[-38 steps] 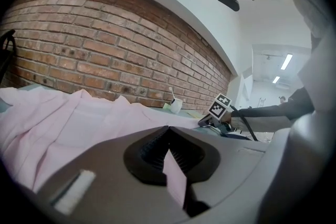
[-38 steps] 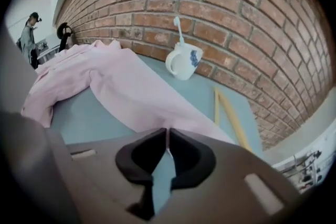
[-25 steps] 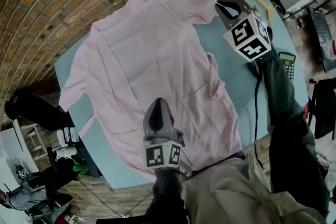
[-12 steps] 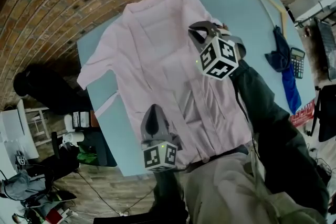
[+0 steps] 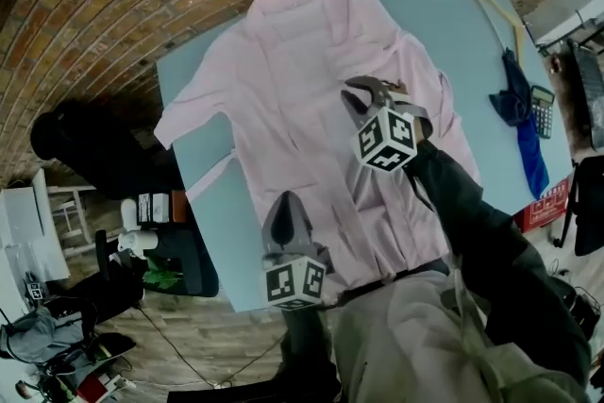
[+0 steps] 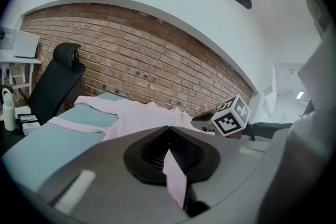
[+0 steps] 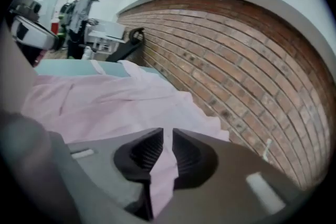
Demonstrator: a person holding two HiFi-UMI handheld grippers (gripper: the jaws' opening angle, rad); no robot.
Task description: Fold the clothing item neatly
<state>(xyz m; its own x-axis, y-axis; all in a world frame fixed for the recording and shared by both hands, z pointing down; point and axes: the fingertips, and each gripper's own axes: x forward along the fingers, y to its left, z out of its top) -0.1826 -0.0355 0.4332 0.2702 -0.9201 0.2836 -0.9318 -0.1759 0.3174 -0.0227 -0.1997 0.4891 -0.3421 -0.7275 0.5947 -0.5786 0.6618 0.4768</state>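
Right gripper (image 7: 163,136): jaws have just been opening. Narrow gap now, pink cloth between them, grip looks slack.
Left gripper (image 6: 168,129): clamped tight on shirt hem at near table edge.
Shirt (image 5: 283,90) spread on table (image 5: 462,33). Right side looks lapped toward middle, left sleeve out flat.
Step, likely: laying first lengthwise fold.
Next: free right jaws cleanly, then bring left side across.

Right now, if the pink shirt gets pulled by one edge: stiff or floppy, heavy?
Probably floppy: the pink shirt lies creased and flat, a thin fold pinched in the shut left gripper. Likely light, so it should slide over the table when pulled. It may bunch rather than move as one sheet; wrinkles show near the hem.
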